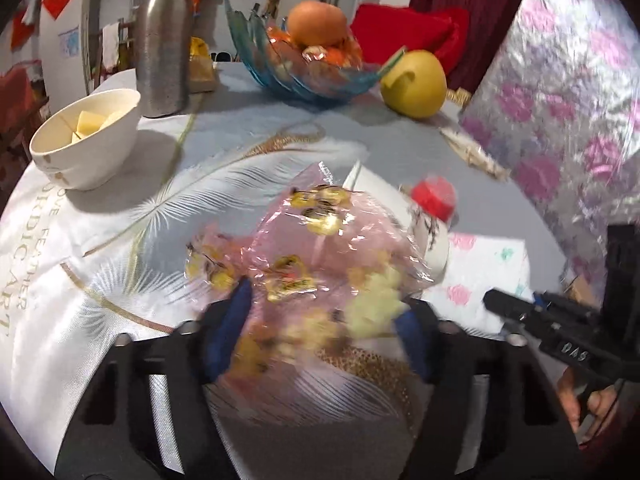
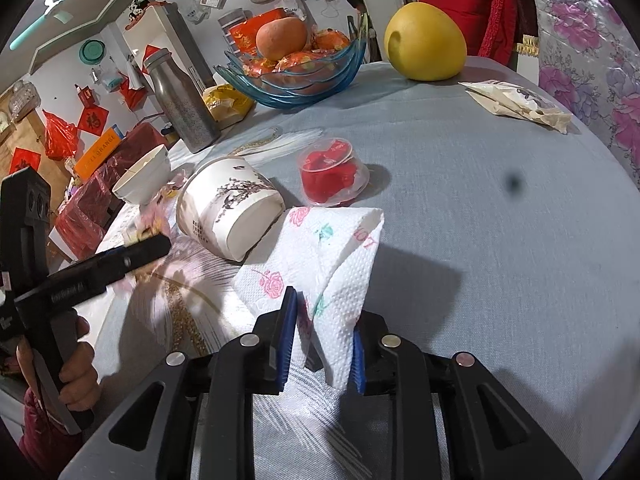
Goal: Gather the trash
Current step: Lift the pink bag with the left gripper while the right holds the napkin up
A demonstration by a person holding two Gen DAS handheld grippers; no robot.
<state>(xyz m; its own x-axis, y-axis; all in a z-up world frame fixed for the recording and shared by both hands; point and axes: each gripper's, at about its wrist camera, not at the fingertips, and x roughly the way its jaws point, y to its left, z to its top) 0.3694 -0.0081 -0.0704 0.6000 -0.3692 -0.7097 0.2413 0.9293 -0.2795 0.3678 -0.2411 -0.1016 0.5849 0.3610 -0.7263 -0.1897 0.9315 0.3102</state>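
A crumpled pink see-through plastic bag (image 1: 312, 248) with yellow prints lies between the blue pads of my left gripper (image 1: 324, 316), which is shut on it; the bag is blurred. From the right wrist view the left gripper (image 2: 148, 246) shows at the left edge, held by a hand. My right gripper (image 2: 322, 344) is shut on a white paper towel (image 2: 340, 256) printed with roses, which stands up from the table. Beyond it a paper cup (image 2: 228, 208) lies on its side, and a clear tub with red contents (image 2: 332, 176) sits beside it.
Further back stand a white bowl (image 1: 88, 140), a steel bottle (image 1: 162, 40), a blue glass fruit bowl (image 1: 260, 64) and a yellow pomelo (image 1: 414, 84). A pale food packet (image 2: 516, 104) lies at the far right. Flowered sheeting (image 1: 560, 100) rises on the right.
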